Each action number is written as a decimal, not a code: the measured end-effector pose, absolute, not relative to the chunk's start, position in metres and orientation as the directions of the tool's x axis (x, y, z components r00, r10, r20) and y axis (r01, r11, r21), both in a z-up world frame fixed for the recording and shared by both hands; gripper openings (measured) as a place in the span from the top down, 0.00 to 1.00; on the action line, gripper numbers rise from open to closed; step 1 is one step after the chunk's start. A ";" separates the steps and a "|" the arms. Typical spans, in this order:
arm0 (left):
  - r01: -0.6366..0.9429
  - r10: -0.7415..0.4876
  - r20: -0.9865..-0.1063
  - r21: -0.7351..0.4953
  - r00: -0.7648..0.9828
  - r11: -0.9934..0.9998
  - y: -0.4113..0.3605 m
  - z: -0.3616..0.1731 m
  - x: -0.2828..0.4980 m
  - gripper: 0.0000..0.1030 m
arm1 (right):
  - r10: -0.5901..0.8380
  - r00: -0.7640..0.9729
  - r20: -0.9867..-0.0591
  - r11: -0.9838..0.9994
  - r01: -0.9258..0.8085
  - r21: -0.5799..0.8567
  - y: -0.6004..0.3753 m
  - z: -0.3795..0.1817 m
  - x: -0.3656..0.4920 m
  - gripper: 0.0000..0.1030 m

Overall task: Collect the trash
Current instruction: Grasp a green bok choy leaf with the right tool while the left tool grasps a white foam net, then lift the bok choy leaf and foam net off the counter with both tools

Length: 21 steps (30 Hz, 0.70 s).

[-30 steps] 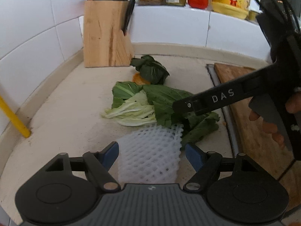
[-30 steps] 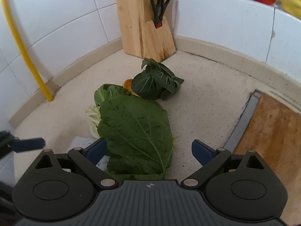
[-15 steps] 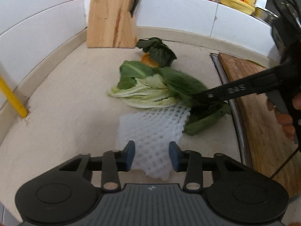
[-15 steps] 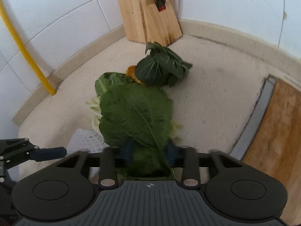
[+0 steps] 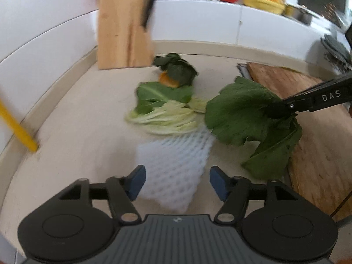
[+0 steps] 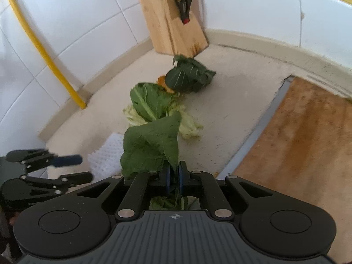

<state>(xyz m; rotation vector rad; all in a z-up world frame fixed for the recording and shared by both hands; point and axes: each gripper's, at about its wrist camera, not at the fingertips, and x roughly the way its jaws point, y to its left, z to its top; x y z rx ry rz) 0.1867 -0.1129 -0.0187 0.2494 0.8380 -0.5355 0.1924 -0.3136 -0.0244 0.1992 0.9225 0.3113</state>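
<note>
Grippers over kitchen scraps on a counter.
Right gripper (image 6: 173, 177), frame bottom, pinches a green leaf (image 6: 151, 145); left gripper (image 5: 177, 181) gapes around white foam netting (image 5: 176, 160).

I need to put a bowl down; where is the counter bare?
Bare counter lies between the leaf pile and the cutting board, and between the pile and the yellow pipe by the wall. It is crowded from the knife block down to the foam net.
</note>
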 end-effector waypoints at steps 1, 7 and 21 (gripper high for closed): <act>0.553 -0.344 -0.766 0.018 0.542 0.833 -0.119 -0.022 0.190 0.42 | 0.338 0.573 -0.747 0.940 -0.174 0.292 -0.315 -0.023 0.191 0.87; 0.534 -0.290 -0.783 0.063 0.551 0.843 -0.123 -0.034 0.207 0.36 | 0.310 0.587 -0.747 0.951 -0.181 0.253 -0.314 -0.032 0.197 0.36; 0.456 -0.301 -0.787 -0.028 0.539 0.890 -0.095 -0.027 0.198 0.69 | 0.237 0.515 -0.824 0.964 -0.227 0.135 -0.284 -0.060 0.213 0.84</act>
